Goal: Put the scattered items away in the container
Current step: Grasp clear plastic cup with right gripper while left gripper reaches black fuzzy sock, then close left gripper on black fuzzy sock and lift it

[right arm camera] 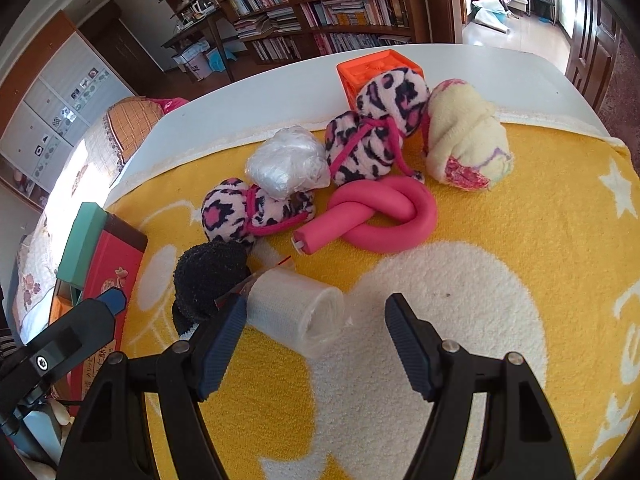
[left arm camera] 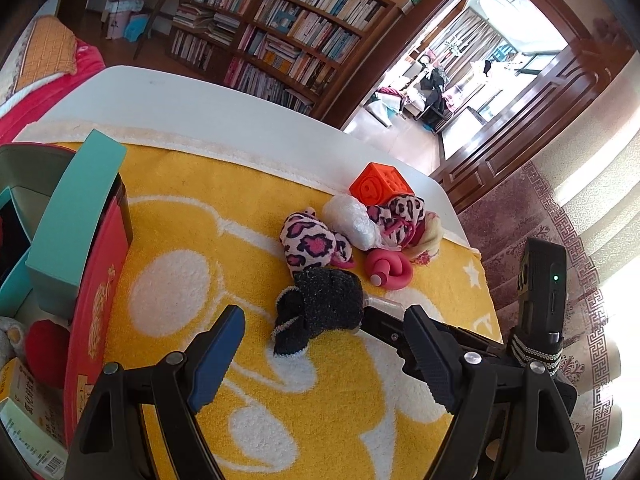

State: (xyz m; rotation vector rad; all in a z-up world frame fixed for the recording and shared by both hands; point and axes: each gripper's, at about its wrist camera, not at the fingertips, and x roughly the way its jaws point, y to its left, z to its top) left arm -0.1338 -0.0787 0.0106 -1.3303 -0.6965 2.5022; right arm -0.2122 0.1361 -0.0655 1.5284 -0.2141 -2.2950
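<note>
Bookshelves (left arm camera: 288,28) fill the back wall behind a white worktop (left arm camera: 192,100) w/ a yellow-and-white towel (right arm camera: 500,280) spread over it. Far left on the towel sits the red container (left arm camera: 100,280), a teal box (left arm camera: 76,216) leaning on its rim; a red round item and a printed carton lie inside, seen in the left wrist view. Left claw (left arm camera: 324,356) hangs over the towel, jaws apart w/ nothing between them, just short of a black fuzzy sock (left arm camera: 320,308). Beyond the sock is a pink-and-black leopard sock ball (left arm camera: 312,240), then a wad of clear plastic wrap (right arm camera: 286,164) touching it, then a 2nd leopard sock ball (right arm camera: 376,132) resting against an orange cube (right arm camera: 360,68) at the towel's far edge. Below those lies a knotted pink foam tube (right arm camera: 376,216). Right claw (right arm camera: 314,340) is also spread, nothing gripped; its left finger (right arm camera: 220,344) is right beside a white roll in clear wrap (right arm camera: 296,308) lying on its side next to the black sock, contact hard to tell. Furthest right is a cream fluffy sock bundle (right arm camera: 468,144), just beside the 2nd leopard ball
</note>
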